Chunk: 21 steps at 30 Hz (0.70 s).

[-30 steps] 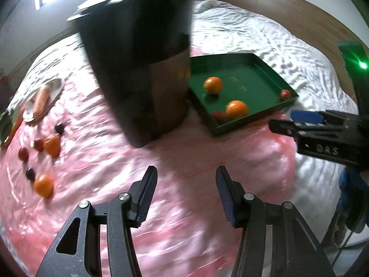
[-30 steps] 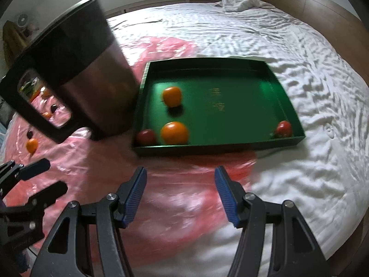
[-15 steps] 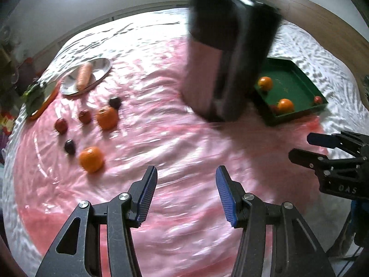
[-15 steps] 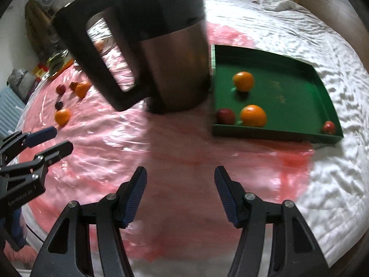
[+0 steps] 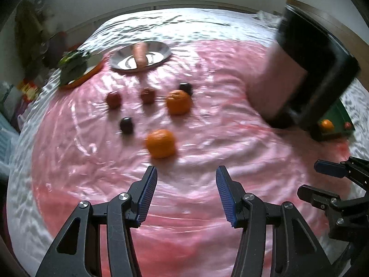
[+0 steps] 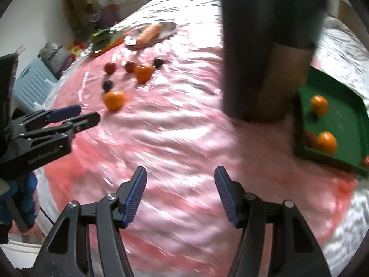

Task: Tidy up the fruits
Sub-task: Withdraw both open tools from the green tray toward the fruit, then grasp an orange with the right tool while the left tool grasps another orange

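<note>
The bed [image 5: 207, 20] is seen covered by a pink sheet [image 5: 207, 161], on which a tall dark kettle [image 6: 269, 46] stands just beside the green tray [image 6: 334, 124]. In the tray, two oranges, one behind [image 6: 319, 105] and one in front [image 6: 326, 142], lie with a red fruit [image 6: 310, 138] touching the front one. On the far side of the sheet a silver plate [image 5: 159, 55] is seen with a carrot [image 5: 140, 54] on it. The loose fruits are grouped on the sheet – a near orange [image 5: 160, 143], a far orange [image 5: 179, 101], two dark plums [image 5: 126, 125] [image 5: 186, 88] and two reddish fruits [image 5: 113, 99] [image 5: 147, 95].

The left gripper [image 5: 186, 191] is held with its jaws wide apart and nothing between them; the near orange lies just ahead of the gap, slightly to its left, not touched. The right gripper [image 6: 181, 190] is likewise spread wide and holds nothing, with bare sheet ahead of it and the tray off to its right.

Against half a second ago, the loose fruits are found much nearer and more central in the left view – the kettle and tray are pushed to its right edge. In the right view the tray is shifted rightwards too.
</note>
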{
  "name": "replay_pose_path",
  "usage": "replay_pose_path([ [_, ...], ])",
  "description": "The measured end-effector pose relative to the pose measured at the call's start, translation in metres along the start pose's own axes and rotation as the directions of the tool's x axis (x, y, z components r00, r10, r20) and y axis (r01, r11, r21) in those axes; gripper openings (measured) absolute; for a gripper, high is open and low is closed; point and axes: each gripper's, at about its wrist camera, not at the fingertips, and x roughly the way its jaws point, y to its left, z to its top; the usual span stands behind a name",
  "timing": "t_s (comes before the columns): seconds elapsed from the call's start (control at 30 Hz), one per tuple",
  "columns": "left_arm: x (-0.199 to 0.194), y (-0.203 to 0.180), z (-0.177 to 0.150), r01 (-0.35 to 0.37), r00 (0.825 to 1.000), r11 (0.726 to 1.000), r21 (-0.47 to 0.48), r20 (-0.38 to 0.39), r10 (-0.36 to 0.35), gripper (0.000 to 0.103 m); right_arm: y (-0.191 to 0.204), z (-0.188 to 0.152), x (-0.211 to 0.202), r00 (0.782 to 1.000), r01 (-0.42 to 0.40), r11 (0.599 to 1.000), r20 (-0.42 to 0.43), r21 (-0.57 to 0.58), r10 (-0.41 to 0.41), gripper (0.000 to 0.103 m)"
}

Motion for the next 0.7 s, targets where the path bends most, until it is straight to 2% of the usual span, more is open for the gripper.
replay_pose_path([
  [0.27,0.017,0.036,0.006,0.012,1.0,0.997,-0.079,-0.007,-0.012,0.047,0.032,0.044,0.025,0.998,-0.048,0.998,0.042,-0.051,0.051,0.103],
  [0.53,0.046,0.042,0.023,0.08,0.996,0.991,-0.103,-0.02,-0.083,0.047,0.036,0.078,0.053,0.997,-0.055,0.998,0.057,-0.019,0.056,0.103],
  [0.7,0.069,0.044,0.026,0.085,0.995,0.99,-0.111,-0.047,-0.091,0.047,0.036,0.097,0.069,0.997,-0.055,0.998,0.059,-0.014,0.056,0.103],
])
